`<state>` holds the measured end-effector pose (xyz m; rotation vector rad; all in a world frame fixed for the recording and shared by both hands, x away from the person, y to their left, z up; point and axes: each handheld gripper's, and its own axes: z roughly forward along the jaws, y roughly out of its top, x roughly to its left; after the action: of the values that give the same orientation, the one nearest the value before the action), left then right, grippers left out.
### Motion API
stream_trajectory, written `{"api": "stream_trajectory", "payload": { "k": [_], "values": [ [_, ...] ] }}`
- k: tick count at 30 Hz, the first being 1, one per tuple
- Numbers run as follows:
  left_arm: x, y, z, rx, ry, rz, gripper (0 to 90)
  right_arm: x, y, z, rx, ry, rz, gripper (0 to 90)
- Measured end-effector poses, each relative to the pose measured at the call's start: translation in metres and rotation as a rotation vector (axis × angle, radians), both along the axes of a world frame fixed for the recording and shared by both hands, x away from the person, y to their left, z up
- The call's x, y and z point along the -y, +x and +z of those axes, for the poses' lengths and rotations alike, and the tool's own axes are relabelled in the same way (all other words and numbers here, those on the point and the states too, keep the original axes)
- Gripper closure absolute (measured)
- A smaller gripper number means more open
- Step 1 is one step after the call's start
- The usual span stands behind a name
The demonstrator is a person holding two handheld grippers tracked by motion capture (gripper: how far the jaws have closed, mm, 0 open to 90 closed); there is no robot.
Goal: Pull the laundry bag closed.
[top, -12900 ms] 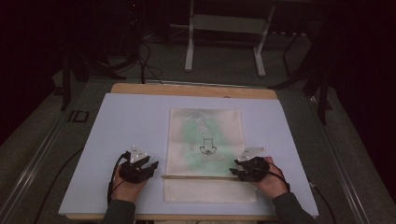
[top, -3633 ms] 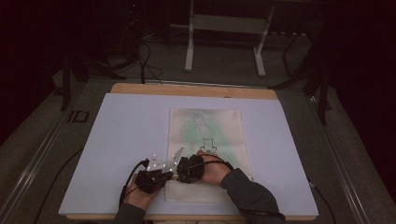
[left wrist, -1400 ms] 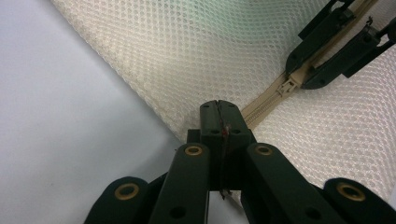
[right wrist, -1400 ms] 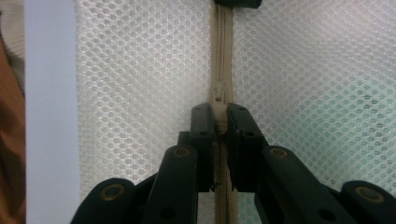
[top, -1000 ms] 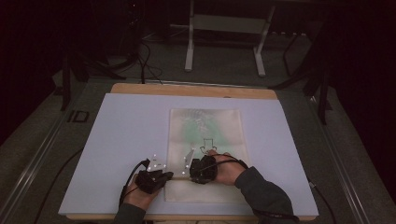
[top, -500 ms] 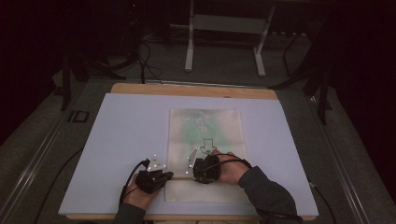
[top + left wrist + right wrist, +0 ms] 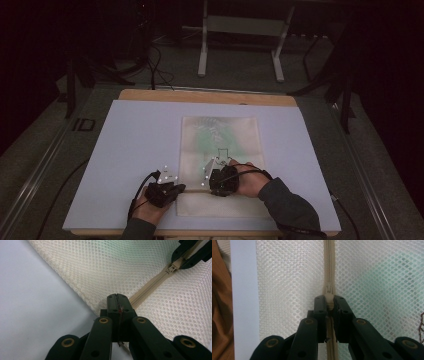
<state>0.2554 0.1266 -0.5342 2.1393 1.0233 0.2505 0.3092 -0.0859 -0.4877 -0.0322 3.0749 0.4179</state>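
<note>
A cream mesh bag (image 7: 220, 165) lies flat on the white bench (image 7: 125, 150), greenish contents showing faintly through it. The left gripper (image 7: 117, 298) has its fingers clamped on the bag's corner at the zip's (image 7: 147, 287) end. The right gripper (image 7: 329, 302) pinches the zip slider (image 7: 329, 293), with a metal stand (image 7: 240, 30) well behind the bench.

The mesh bag (image 7: 220, 165) hides its green contents (image 7: 212, 137), too blurred to identify from above. In the right gripper view the zipper pull (image 7: 329, 300) sits partly covered between the right gripper (image 7: 329, 303) fingers. The bag's end under the left gripper (image 7: 117, 302) is hidden.
</note>
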Motion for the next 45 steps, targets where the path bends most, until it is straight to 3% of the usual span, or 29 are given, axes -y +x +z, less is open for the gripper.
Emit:
{"api": "stream_trajectory", "payload": {
  "k": [5, 9, 16, 45],
  "values": [
    [0.000, 0.000, 0.000, -0.001, 0.000, 0.000, 89.3, 0.003, 0.000, -0.002, 0.004, -0.020, 0.001, 82.1],
    [0.000, 0.000, 0.000, -0.002, -0.002, 0.000, 89.3, 0.007, 0.001, 0.001, -0.005, 0.012, -0.005, 82.2],
    [0.000, 0.000, 0.000, -0.002, -0.005, 0.001, 89.3, 0.007, -0.001, 0.001, 0.020, -0.006, 0.009, 82.3],
    [-0.001, 0.000, 0.000, -0.002, -0.006, 0.004, 89.3, 0.032, -0.002, 0.005, 0.019, -0.007, 0.004, 82.5]
  ]
}}
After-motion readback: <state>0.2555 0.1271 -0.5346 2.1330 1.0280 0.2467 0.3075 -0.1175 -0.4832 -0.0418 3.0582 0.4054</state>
